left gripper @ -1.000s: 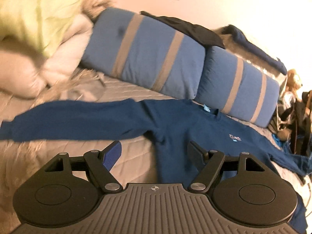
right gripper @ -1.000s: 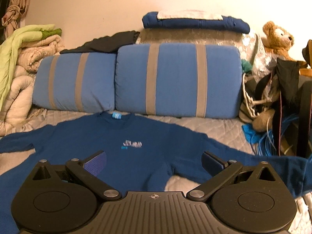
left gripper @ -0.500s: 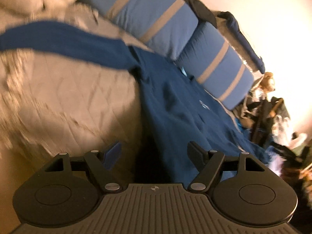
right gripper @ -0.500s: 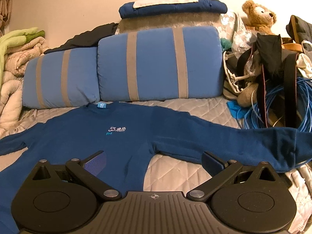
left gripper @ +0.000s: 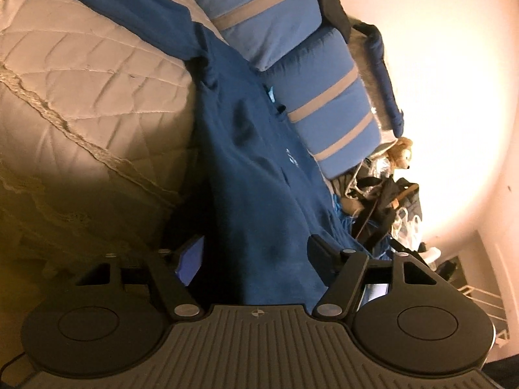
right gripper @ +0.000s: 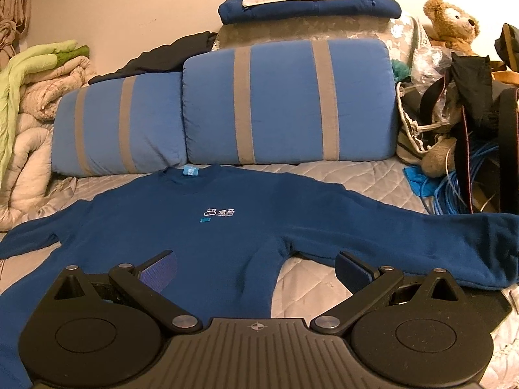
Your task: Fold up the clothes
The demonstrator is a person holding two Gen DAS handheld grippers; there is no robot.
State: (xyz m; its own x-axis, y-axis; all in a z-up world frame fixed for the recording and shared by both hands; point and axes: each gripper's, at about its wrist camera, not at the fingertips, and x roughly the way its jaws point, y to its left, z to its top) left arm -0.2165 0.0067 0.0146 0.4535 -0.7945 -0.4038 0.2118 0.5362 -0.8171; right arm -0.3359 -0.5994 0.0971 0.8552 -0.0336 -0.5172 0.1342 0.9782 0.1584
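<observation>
A dark blue long-sleeved sweater [right gripper: 194, 227] lies flat on the quilted bed [right gripper: 356, 178], front up, collar toward the pillows, sleeves spread out. My left gripper [left gripper: 256, 249] is rolled to one side, low at the sweater's [left gripper: 259, 168] lower left edge. Its jaws are closing with the cloth between them, and the pads are not pressing on it. My right gripper [right gripper: 254, 264] is open just above the sweater's right side, near the armpit, holding nothing. The right sleeve [right gripper: 421, 236] stretches off to the right.
Two blue striped pillows [right gripper: 285, 103] line the wall behind the sweater. A folded blue garment [right gripper: 308, 6] lies above them. Piled blankets [right gripper: 32, 81] sit at the left. A teddy bear [right gripper: 454, 26], bags and blue cables [right gripper: 454, 188] crowd the right.
My left gripper has dropped toward the bed and rolled, so the sweater's edge now sits between its slightly narrower jaws. The right gripper has barely moved.
</observation>
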